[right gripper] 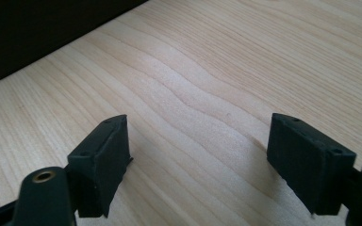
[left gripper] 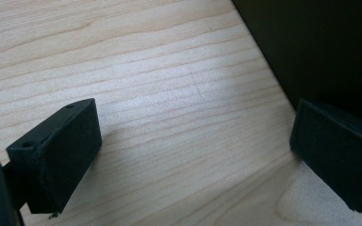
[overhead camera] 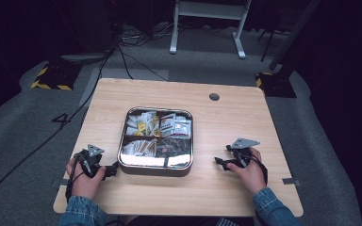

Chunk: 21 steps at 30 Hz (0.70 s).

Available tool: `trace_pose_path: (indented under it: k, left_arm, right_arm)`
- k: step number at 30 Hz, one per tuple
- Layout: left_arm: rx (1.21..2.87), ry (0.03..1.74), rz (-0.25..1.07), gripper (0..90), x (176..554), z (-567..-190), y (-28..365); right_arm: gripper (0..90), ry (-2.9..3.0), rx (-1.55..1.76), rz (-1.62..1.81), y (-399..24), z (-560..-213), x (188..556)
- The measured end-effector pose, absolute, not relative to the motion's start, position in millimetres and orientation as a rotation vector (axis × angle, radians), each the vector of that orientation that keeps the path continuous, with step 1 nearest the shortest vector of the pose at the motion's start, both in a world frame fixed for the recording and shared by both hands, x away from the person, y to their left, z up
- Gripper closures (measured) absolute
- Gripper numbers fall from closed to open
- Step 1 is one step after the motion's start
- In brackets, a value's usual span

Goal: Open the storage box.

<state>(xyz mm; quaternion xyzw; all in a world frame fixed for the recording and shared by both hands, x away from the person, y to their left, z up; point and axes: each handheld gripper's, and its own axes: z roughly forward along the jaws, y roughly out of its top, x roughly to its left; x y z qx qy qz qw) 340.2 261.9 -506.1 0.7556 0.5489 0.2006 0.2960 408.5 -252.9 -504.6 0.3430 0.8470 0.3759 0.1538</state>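
Nothing has been picked up yet, by the look of it. The square metal tin with rounded corners (overhead camera: 156, 165) sits mid-tabletop, lid off, its divided compartments packed with small wrapped sachets and packets (overhead camera: 158, 129); none lie outside it on the light wooden tabletop (overhead camera: 226, 122). Judged from this, the handling of the tin's contents is all still to do.

Left gripper (overhead camera: 114, 167): held low at the tin's near-left corner, jaws pointing toward its wall, just beside it. In the left gripper view (left gripper: 191, 155) the 2 black jaws stand wide apart with bare wood between them and a dark wall at upper right.

Right gripper (overhead camera: 220, 162): resting on the tabletop right of the tin, apart from it, jaws aimed toward it. The right gripper view (right gripper: 202, 165) shows the jaws spread, gripping nothing.

Both hands lie low, denim sleeves (overhead camera: 82, 213) at the near edge.
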Motion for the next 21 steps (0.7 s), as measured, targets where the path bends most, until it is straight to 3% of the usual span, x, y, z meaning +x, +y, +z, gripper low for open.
trace_pose_path:
  k: [21]
  left_arm:
    - [2.016, 1.439, 0.519, 2.8, 337.9, -506.4, 262.5]
  right_arm:
    - [25.2, 2.416, 0.993, 1.078, -253.2, -504.5, 408.3]
